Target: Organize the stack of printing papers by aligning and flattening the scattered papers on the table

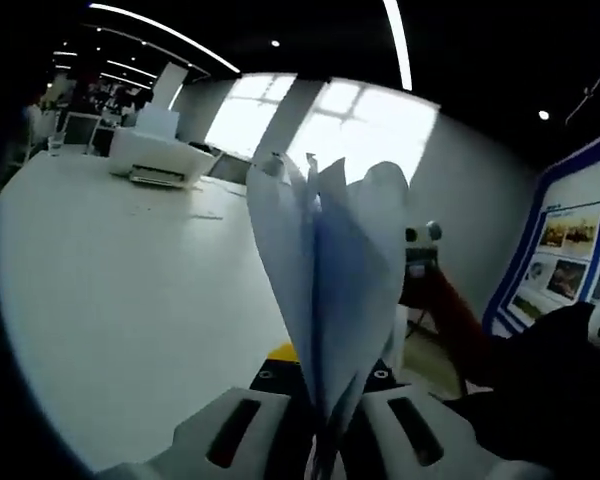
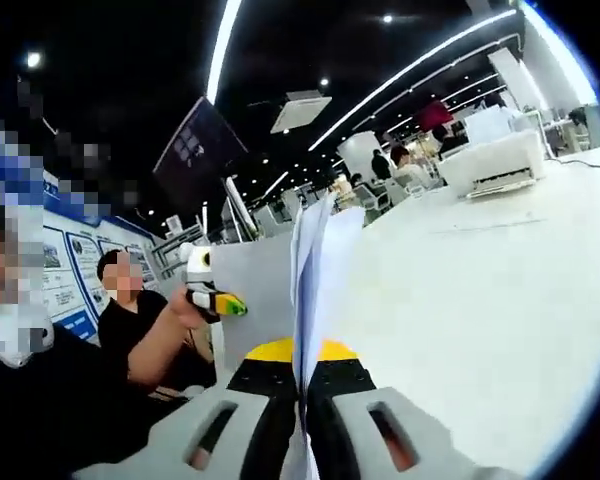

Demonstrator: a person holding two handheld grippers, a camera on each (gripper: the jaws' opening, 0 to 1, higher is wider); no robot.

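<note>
2 grippers have the same stack of papers (image 1: 325,290) between them, and I read that as a deliberate lift: with both ends pinched, the sheets stand on edge above the table (image 1: 130,300) so they can be tapped down square. In the left gripper view my left gripper (image 1: 325,420) is clenched on the bottom edge of the stack, and the sheets fan apart above the jaws, so the edges are not yet aligned. In the right gripper view my right gripper (image 2: 302,410) is clamped on the papers (image 2: 310,280) too, the sheets rising thin and nearly edge-on between the jaws. The stack sits off the table (image 2: 500,290) surface, near its edge. A printer (image 1: 155,155) stands well apart at the far end. My judgement: the next move calls for dropping the bottom edges against the tabletop, then laying the stack flat.
</note>
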